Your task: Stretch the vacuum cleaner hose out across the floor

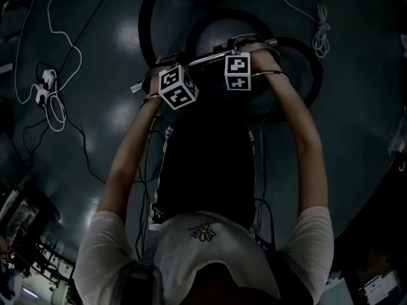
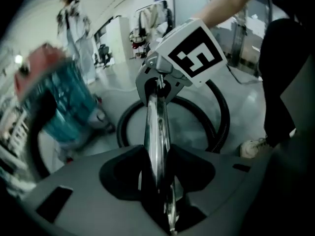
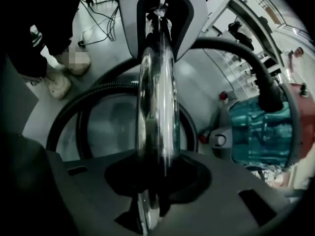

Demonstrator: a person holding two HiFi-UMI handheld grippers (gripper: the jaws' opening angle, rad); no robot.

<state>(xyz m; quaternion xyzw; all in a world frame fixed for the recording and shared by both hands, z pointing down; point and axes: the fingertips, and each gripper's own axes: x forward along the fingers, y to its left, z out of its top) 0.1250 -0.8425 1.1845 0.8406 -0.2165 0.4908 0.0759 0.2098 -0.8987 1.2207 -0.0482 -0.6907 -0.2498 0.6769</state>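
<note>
Both grippers hold one chrome wand tube (image 1: 210, 57) level in front of me. My left gripper (image 1: 162, 72) is shut on its left part and my right gripper (image 1: 245, 46) on its right part. In the left gripper view the tube (image 2: 156, 127) runs up from between the left gripper's jaws (image 2: 156, 166) to the right gripper (image 2: 162, 80). Seen from the right gripper (image 3: 156, 173), the tube (image 3: 156, 97) passes through its jaws towards the left gripper (image 3: 160, 14). The black ribbed hose (image 1: 315, 75) lies coiled in loops (image 3: 69, 117) on the floor and joins the teal and red vacuum cleaner (image 3: 261, 132).
A power strip with white and black cables (image 1: 44, 84) lies on the floor at the left, and a bundled white cord (image 1: 321, 33) at the upper right. My white shoes (image 3: 59, 82) stand beside the hose loops. A person in white (image 2: 74, 28) stands far back.
</note>
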